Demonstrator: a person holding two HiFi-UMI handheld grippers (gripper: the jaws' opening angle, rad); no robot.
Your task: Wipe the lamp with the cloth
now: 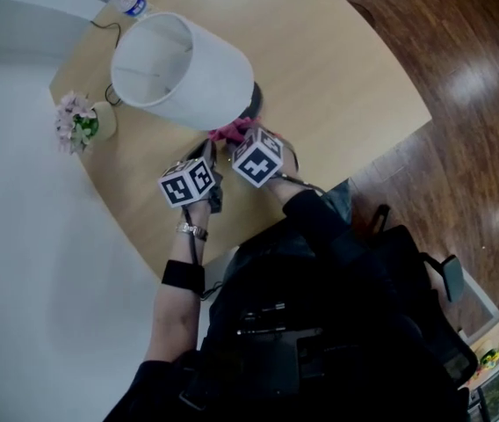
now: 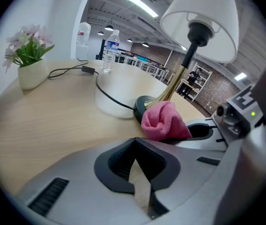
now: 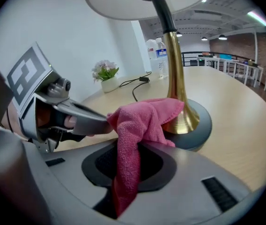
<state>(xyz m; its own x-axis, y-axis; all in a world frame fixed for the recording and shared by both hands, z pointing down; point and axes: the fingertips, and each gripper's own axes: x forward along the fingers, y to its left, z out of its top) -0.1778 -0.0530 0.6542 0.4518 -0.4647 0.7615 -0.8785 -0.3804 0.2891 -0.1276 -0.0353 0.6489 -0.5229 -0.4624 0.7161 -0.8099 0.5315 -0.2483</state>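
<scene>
The pink cloth (image 3: 140,125) sits bunched in our right claw (image 3: 128,168), whose jaws are clenched on it. One tail hangs down between the pads and the upper fold reaches forward to lie against the flared brass foot of the lamp (image 3: 176,78). That brass stem rises from a dark round base (image 3: 203,128) on the desk (image 1: 337,69) and carries a white shade (image 1: 184,69), which from the head view covers most of the stem.

Our left claw (image 2: 140,172) is just beside the right one, on its left, with its jaws closed together and nothing between them. In the right gripper view its tip is right at the edge of the cloth; we cannot tell whether it touches.

A black cable (image 2: 100,90) runs from the lamp base across the light wooden desk. Beyond it are a small white pot of pale flowers (image 1: 87,123) near the wall-side edge and a clear water bottle (image 1: 128,3) at the far end. A watch (image 1: 192,230) shows on our left wrist, and dark wooden floor (image 1: 460,77) lies to the right of the desk.
</scene>
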